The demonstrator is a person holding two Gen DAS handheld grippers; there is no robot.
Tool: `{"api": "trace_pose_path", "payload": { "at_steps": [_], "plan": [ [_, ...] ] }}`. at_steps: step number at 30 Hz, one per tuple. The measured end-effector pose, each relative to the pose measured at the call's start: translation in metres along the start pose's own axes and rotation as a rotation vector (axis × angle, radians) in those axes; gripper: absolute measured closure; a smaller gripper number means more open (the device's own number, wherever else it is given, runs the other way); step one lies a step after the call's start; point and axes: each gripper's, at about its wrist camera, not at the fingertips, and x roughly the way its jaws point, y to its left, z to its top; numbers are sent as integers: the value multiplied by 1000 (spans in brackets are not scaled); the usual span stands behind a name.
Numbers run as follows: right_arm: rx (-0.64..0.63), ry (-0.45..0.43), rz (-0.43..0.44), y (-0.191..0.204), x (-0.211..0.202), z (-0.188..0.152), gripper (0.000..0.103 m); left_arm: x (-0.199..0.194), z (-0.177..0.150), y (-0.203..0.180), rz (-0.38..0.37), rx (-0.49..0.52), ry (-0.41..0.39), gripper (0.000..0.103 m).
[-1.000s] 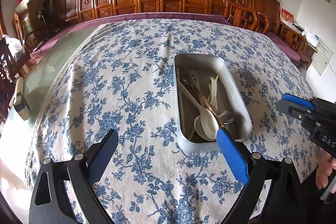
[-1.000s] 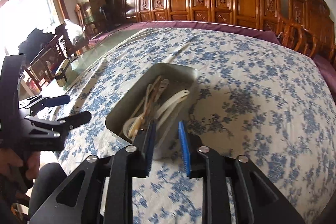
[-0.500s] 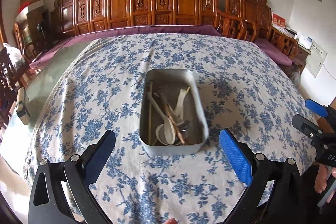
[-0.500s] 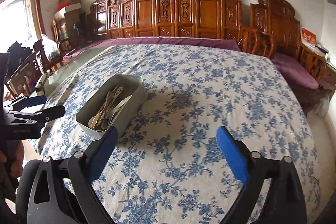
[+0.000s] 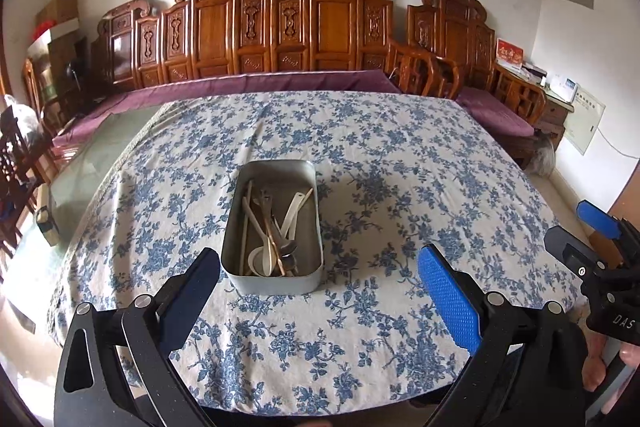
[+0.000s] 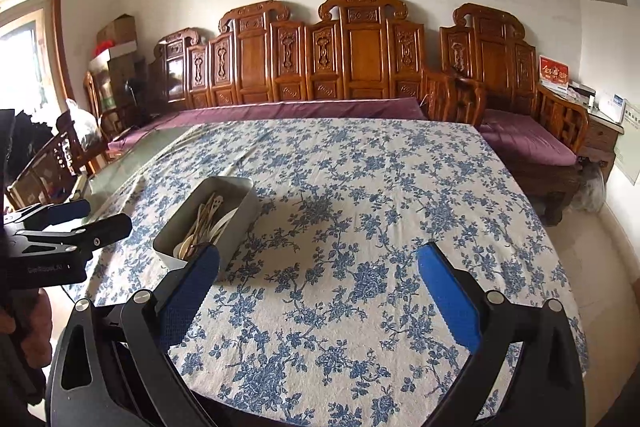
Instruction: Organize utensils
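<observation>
I have the metal tray [image 5: 273, 281] sitting on the blue-flowered tablecloth [image 5: 400, 163], dead ahead of my left gripper [image 5: 318, 289] and well off to the left of my right gripper [image 6: 318, 289]. Both sets of fingers are spread wide and holding nothing. All the utensils [image 5: 272, 227] I can see are piled inside the tray: pale spoons, a wooden-looking stick or two, something metal with its bowl at the near end. Nothing lies loose on the cloth, so the sorting looks mostly done, by my reckoning.

Here's what worries me. The pieces lie crossed over each other, so if I reach in for one, I judge its neighbours may lift with it and clatter out. The tray rests on loose fabric with a crease running up behind it; a nudge against the near wall could slide the whole thing or bunch the cloth. The right gripper has the tray at the edge of its view, partly behind its own left finger [image 6: 188, 289], so a reach from that side risks clipping the rim.
</observation>
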Motion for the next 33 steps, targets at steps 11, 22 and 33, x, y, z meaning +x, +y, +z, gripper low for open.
{"api": "trace_pose_path", "payload": {
  "at_steps": [11, 22, 33],
  "plan": [
    [-12, -125, -18, 8, -58, 23, 3, -67, 22, -16, -5, 3, -117, 8],
    [-34, -250, -10, 21, -113, 46, 3, -128, 34, -23, 2, 5, -240, 8],
    [-34, -270, -13, 24, -125, 49, 3, -134, 31, -23, 3, -1, -251, 8]
  ]
}}
